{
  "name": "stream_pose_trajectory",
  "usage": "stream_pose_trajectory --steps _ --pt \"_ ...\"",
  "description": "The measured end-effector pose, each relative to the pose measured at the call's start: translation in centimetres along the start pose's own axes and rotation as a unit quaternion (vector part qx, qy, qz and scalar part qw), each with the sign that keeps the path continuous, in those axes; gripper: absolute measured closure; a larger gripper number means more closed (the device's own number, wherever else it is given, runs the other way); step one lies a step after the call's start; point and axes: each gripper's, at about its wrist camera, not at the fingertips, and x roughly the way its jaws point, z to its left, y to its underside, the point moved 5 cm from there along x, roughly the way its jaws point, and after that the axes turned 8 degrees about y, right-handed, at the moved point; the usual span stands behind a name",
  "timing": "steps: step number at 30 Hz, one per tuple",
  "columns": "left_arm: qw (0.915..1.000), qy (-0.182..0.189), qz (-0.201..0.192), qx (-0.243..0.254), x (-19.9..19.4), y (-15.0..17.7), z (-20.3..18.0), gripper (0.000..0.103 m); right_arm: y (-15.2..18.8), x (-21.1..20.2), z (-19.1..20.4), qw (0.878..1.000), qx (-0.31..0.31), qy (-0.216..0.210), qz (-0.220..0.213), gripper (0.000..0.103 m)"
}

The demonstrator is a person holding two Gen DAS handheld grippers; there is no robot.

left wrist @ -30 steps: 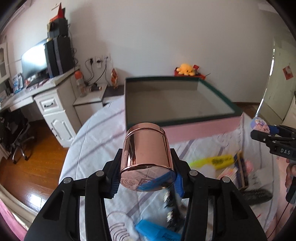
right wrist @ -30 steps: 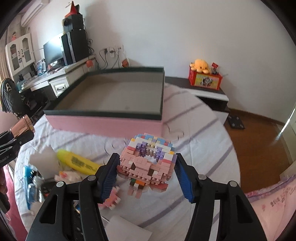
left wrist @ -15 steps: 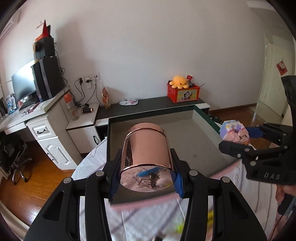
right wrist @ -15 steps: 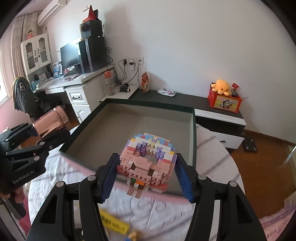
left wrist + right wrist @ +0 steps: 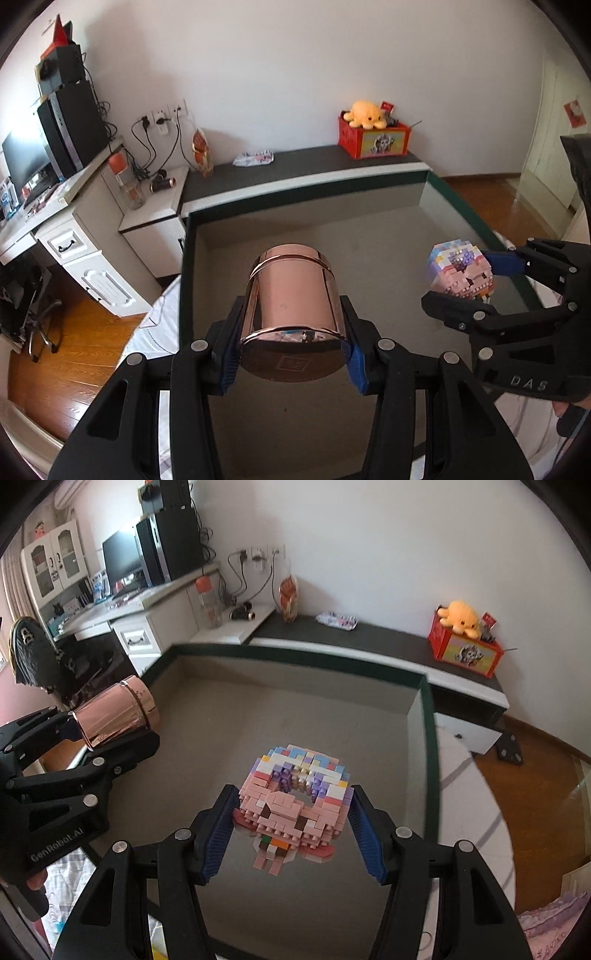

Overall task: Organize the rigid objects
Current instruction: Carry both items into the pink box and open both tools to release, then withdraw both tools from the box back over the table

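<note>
Left wrist view: we record the left gripper (image 5: 291, 345) clamped on a rose-gold canister (image 5: 293, 314), tilted down over the green-rimmed box (image 5: 186, 280); barcode base visible here only.
Right wrist view: we record the right gripper (image 5: 291, 825) clamped on a pink brick figure (image 5: 293, 799) above the box floor; fingertips (image 5: 35, 880) on the left handle.

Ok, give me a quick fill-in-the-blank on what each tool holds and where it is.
1. The left tool grips a shiny ____ can.
2. The right tool grips a ____ figure built mostly of pink bricks.
3. Both things hang over the open ____ with the dark green rim.
4. The plush on the red crate is ____.

Missing: copper; brick; box; orange
</note>
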Motion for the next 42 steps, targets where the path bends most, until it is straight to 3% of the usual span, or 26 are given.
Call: stream_pose_trajectory --steps 7,8,10,14,19,31,42 --pt "0.9999 -0.003 0.007 -0.006 0.9 0.9 -0.5 0.054 0.7 1.0 0.4 1.000 -0.001 -0.010 0.010 0.041" --pt "0.9999 -0.007 0.004 -0.009 0.6 0.9 -0.4 0.049 0.8 1.0 0.4 1.000 0.002 -0.011 0.011 0.040" --pt "0.9998 -0.012 -0.009 -0.012 -0.2 0.9 -0.3 0.038 0.8 0.7 0.4 1.000 0.005 -0.010 0.004 0.028" --pt "0.9979 -0.036 -0.049 -0.021 -3.4 1.0 0.0 0.016 1.0 -1.2 0.3 1.000 0.018 -0.011 -0.019 0.025" --pt "0.9937 -0.048 -0.098 -0.023 -8.7 2.6 -0.5 0.002 2.1 -5.7 -0.2 0.998 0.034 -0.005 -0.062 0.022" --pt "0.9838 -0.070 -0.161 -0.036 -20.6 9.9 -3.2 0.000 9.1 -18.2 -1.0 0.985 0.061 0.047 -0.157 0.016" --pt "0.9817 -0.064 -0.178 -0.024 -25.3 13.1 -6.0 0.000 14.4 -23.9 -0.1 0.977 0.078 0.065 -0.190 0.016"
